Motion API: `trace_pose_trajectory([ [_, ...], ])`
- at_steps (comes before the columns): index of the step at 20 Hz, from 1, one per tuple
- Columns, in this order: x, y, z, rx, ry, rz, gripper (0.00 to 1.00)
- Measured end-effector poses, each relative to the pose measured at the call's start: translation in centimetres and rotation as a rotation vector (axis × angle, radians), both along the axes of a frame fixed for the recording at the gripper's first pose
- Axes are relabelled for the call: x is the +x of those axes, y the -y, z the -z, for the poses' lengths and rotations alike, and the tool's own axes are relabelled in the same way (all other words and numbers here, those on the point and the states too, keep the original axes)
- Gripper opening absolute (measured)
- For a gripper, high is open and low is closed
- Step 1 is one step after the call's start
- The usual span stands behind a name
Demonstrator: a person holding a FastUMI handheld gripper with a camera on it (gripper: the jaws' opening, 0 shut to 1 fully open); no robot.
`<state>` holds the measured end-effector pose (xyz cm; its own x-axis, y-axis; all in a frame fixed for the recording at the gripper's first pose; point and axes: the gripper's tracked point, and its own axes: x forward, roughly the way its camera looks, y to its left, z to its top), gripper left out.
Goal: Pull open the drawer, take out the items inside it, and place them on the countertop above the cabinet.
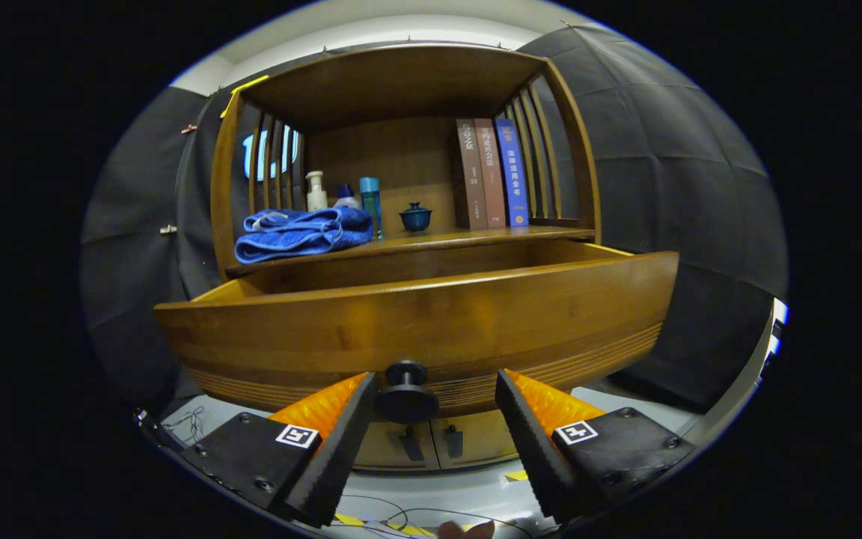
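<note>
Wooden drawer (416, 329), pulled out of the cabinet (401, 150) toward the camera; its long axis runs side to side, its front panel faces the gripper, and its open top faces upward. The front is glossy, warm brown wood with fine horizontal grooves along its lower edge. What lies inside is hidden behind the front panel. A dark round knob (406, 391) projects from the middle of the front's lower part. The gripper (435, 397) is spread wide: the knob stands between the two fingers, close to the left finger (341, 442), with a clear gap to the other; whether the left one touches it cannot be told. Above the drawer, on the countertop (476, 238): a folded blue towel (304, 233) at the left front edge; behind it a white pump bottle (316, 192) and a blue bottle (370, 201); a small lidded teacup (416, 217) at centre; three upright books (492, 174) at the right rear. Below the drawer, two small cabinet doors (435, 442).
</note>
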<state>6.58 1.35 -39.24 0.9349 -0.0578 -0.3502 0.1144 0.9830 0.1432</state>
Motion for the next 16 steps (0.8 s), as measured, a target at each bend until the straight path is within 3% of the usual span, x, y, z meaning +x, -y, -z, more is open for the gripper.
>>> trace_pose_trajectory([
  [6,-0.7,1.4,-8.0,0.057,0.061,-0.080,0.99],
  [10,0.8,3.9,-13.2,-0.005,0.075,-0.080,0.99],
  [16,4.8,3.1,-14.5,0.018,-0.120,-0.170,0.99],
])
